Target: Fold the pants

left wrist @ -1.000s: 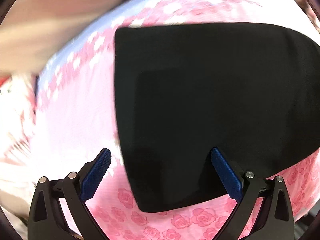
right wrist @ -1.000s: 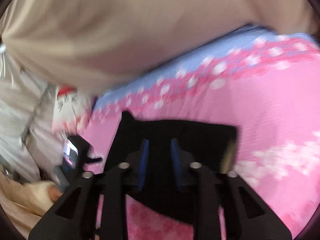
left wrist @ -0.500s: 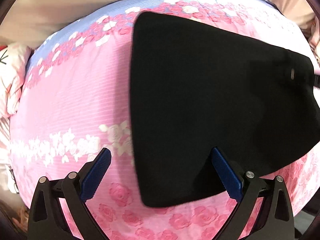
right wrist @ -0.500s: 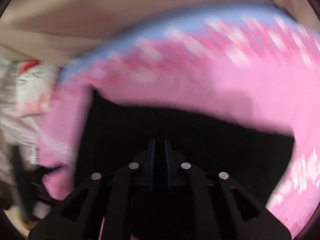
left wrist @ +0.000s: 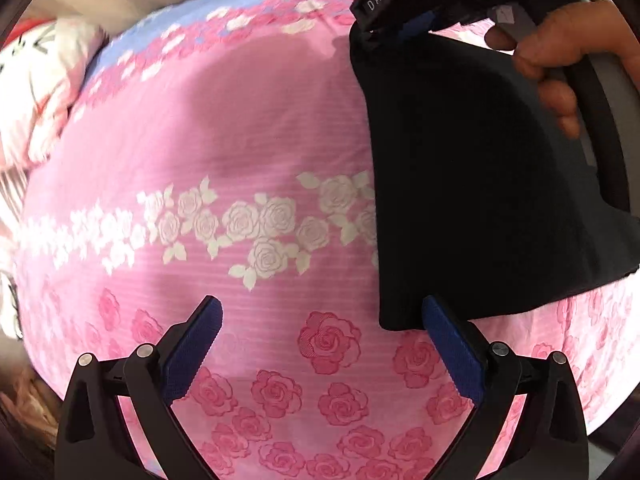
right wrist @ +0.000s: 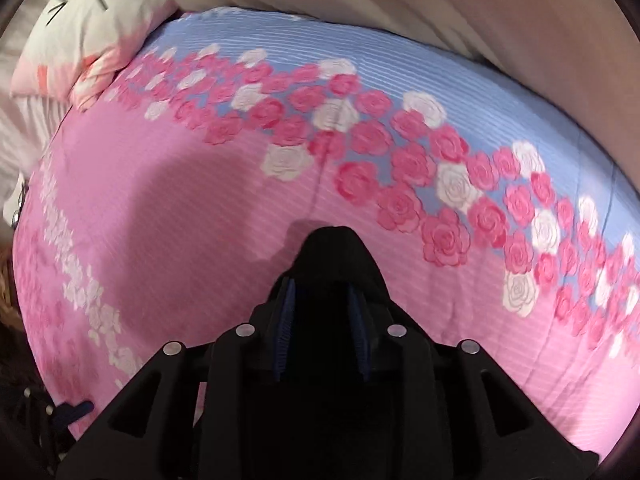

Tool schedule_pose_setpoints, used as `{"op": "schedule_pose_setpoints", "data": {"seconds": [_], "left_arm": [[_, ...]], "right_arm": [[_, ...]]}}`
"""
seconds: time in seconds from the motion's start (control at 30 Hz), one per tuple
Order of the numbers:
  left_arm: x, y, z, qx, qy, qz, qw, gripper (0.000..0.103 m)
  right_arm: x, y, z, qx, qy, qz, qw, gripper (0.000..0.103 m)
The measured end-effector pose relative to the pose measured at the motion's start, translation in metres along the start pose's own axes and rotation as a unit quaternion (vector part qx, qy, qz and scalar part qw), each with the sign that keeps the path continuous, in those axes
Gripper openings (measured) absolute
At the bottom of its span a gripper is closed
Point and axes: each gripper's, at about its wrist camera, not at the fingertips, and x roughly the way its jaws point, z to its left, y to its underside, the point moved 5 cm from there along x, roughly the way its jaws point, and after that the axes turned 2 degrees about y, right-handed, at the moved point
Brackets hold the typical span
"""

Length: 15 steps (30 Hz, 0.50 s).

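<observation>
One fold is judged left: pants (left wrist: 472,184) are clamped and lifted by the right gripper (right wrist: 324,332), jaws just reopened slightly, left gripper (left wrist: 320,344) held spread, empty.

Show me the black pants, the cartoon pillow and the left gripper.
black pants (left wrist: 480,200), left wrist view, middle of the cloth
cartoon pillow (right wrist: 92,24), right wrist view, printed front
left gripper (left wrist: 320,344), left wrist view, between fingertips

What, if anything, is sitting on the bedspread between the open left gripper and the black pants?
Nothing visible. The left gripper hangs open over bare rose-print bedspread, and the nearest corner of the black pants already lies by its right-hand finger. The right gripper has pants fabric between its pads at the far corner.
</observation>
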Motion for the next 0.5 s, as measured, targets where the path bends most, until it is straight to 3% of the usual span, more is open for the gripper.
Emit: {"op": "schedule_pose_setpoints", "data": {"seconds": [0.1,0.23,0.37,0.43,0.47,0.5], "left_arm": [[-0.006,-0.011,0.017,-0.006,0.007,0.007,0.9999,0.098],[-0.032,-0.029,0.039,0.01,0.0,-0.039,0.9992,0.098],[-0.029,-0.042,0.022,0.029,0.008,-0.041,0.9987,0.098],[-0.012,-0.04,0.005,0.062,-0.022,-0.017,0.9977,0.098],[-0.003,-0.04,0.002,0.074,-0.037,-0.01,0.9965,0.098],[0.004,-0.038,-0.001,0.084,-0.049,-0.008,0.9952,0.098]], "right_arm": [[-0.061,0.016,-0.005,0.084,-0.068,-0.076,0.991,0.025],[-0.115,0.091,-0.038,0.164,-0.082,-0.13,0.975,0.028],[-0.134,0.183,-0.086,0.266,-0.021,-0.134,0.954,0.028],[-0.128,0.225,-0.114,0.305,0.021,-0.123,0.944,0.027],[-0.117,0.249,-0.132,0.328,0.036,-0.099,0.939,0.018],[-0.113,0.263,-0.142,0.354,0.017,-0.098,0.93,0.007]]}}
